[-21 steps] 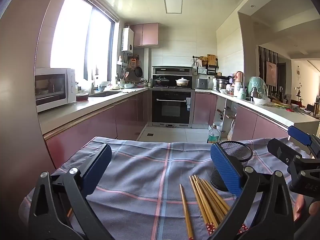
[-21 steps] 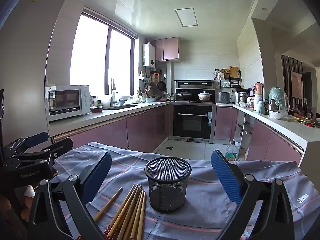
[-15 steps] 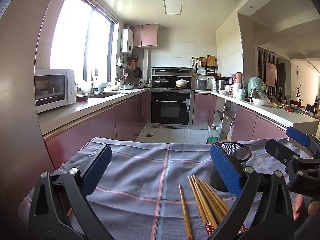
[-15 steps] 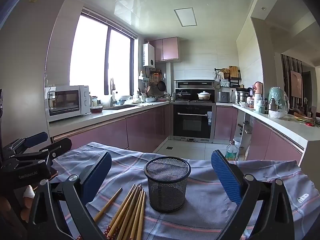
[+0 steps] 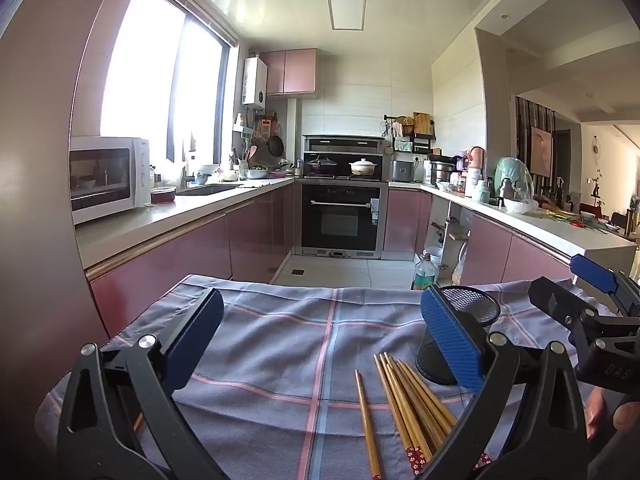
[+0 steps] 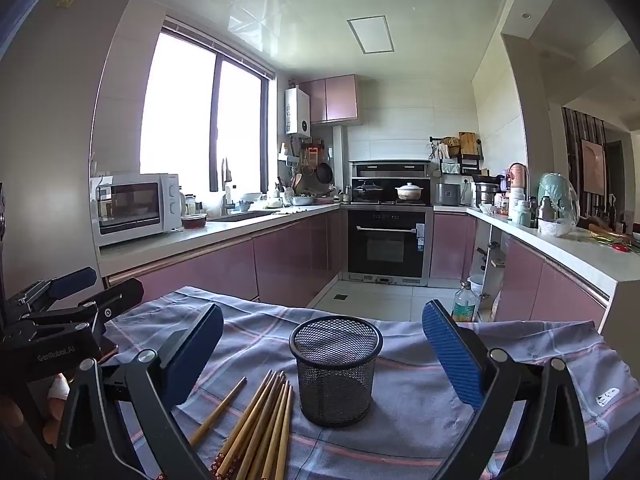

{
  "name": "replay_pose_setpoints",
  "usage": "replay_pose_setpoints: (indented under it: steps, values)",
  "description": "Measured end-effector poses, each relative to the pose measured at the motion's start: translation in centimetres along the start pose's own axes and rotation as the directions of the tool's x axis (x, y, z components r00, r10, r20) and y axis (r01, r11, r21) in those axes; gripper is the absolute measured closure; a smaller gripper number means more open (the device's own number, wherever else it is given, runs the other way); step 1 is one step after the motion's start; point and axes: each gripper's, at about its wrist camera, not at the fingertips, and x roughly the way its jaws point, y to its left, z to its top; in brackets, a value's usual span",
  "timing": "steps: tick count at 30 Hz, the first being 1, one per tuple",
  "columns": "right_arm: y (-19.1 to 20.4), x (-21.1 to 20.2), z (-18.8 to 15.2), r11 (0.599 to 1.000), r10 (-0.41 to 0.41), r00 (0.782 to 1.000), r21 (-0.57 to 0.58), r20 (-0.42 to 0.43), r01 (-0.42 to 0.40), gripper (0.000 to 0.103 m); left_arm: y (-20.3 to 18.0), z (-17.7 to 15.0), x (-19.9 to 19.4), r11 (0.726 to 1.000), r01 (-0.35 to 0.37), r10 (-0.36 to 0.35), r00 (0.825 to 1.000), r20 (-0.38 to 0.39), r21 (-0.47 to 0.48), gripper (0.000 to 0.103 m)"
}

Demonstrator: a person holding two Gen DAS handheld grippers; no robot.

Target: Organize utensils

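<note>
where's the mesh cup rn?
The mesh cup stands upright on the plaid cloth, centred in the right wrist view, just right of the chopsticks. In the left wrist view it is partly hidden behind the right finger.

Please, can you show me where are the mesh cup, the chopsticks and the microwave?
mesh cup [image 6: 335, 384], right wrist view, front wall.
chopsticks [image 6: 264, 420], right wrist view, middle of the bundle.
microwave [image 5: 105, 178], left wrist view, door.

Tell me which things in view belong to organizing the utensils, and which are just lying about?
For the job:
chopsticks
mesh cup, upright, empty
left gripper, open
right gripper, open

Lying about:
checked cloth
microwave
bottle on the floor
</note>
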Motion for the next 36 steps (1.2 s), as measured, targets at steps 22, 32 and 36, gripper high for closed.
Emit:
replay_pose_setpoints:
  steps: [22,32,36]
  values:
    - [0.11,-0.16,0.41,1.000,0.003,1.000,-0.002,0.005,-0.003,0.007,-0.35,-0.01,-0.45,1.000,0.009,-0.009,1.000,0.003,-0.006,0.006]
    - [0.06,-0.10,0.63,1.000,0.005,1.000,0.000,0.008,-0.005,0.007,-0.43,-0.08,-0.45,1.000,0.009,-0.008,1.000,0.003,-0.006,0.006]
    - [-0.07,-0.23,0.52,1.000,0.006,1.000,0.002,0.011,-0.006,0.007,-0.41,-0.07,-0.43,1.000,0.009,-0.009,1.000,0.002,-0.007,0.006]
